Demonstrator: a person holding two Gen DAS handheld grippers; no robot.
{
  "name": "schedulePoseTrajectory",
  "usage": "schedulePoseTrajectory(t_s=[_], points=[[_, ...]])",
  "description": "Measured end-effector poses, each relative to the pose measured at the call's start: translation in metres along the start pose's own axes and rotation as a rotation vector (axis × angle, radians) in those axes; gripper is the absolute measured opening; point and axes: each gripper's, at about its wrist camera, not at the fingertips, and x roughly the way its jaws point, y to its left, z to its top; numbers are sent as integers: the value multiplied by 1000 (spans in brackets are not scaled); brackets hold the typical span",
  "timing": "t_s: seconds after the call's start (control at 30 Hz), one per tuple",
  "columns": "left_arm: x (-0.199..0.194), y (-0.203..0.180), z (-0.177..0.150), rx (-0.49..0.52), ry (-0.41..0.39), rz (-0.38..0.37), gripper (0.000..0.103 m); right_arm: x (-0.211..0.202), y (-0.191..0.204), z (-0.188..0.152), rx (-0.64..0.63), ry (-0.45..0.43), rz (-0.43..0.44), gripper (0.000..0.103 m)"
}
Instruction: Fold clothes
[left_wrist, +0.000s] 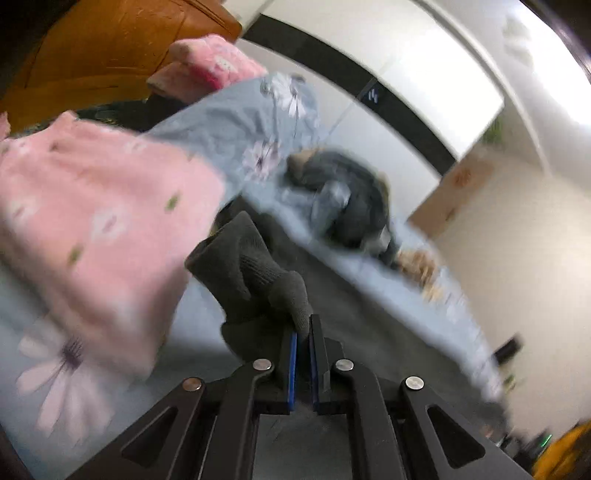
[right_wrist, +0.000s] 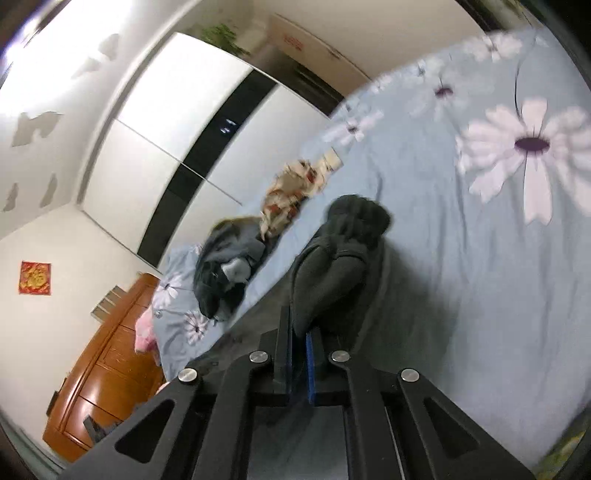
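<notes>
My left gripper (left_wrist: 303, 328) is shut on a dark grey knitted garment (left_wrist: 255, 269), which bunches up just beyond the fingertips above the bed. My right gripper (right_wrist: 299, 332) is shut on the same dark grey garment (right_wrist: 332, 266); its fabric rises from between the jaws and ends in a dark bunched part. Both views are tilted and blurred. The garment hangs over a light blue floral bedsheet (right_wrist: 461, 240).
A pink flowered blanket (left_wrist: 96, 221) lies at the left. A pile of dark clothes (left_wrist: 347, 199) sits further along the bed; it also shows in the right wrist view (right_wrist: 225, 269), beside a beige patterned item (right_wrist: 291, 192). A white wardrobe (right_wrist: 177, 122) and a wooden headboard (right_wrist: 107, 380) stand beyond.
</notes>
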Motion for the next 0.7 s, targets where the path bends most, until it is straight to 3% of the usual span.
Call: schedulePoseTrajectory(t_s=[0.07, 0.13, 0.23, 0.3, 0.4, 0.47, 0.67, 0.7], points=[[6, 15, -31, -1, 80, 56, 6, 6, -23, -9, 26, 59, -92, 5], [16, 45, -59, -97, 173, 93, 6, 14, -48, -22, 81, 117, -151, 5], [21, 83, -79, -251, 229, 85, 6, 17, -67, -33, 136, 131, -141, 5], [19, 84, -78, -260, 226, 81, 6, 17, -71, -34, 145, 131, -136, 5], [9, 73, -69, -187, 199, 97, 6, 16, -64, -31, 110, 120, -154, 5], [7, 71, -67, -158, 225, 92, 6, 18, -59, -30, 76, 128, -182, 5], [-16, 73, -49, -183, 244, -5, 15, 19, -52, -21, 17, 168, -207, 7], [-17, 73, -45, -202, 246, -18, 15, 19, -51, -19, 5, 170, -223, 11]])
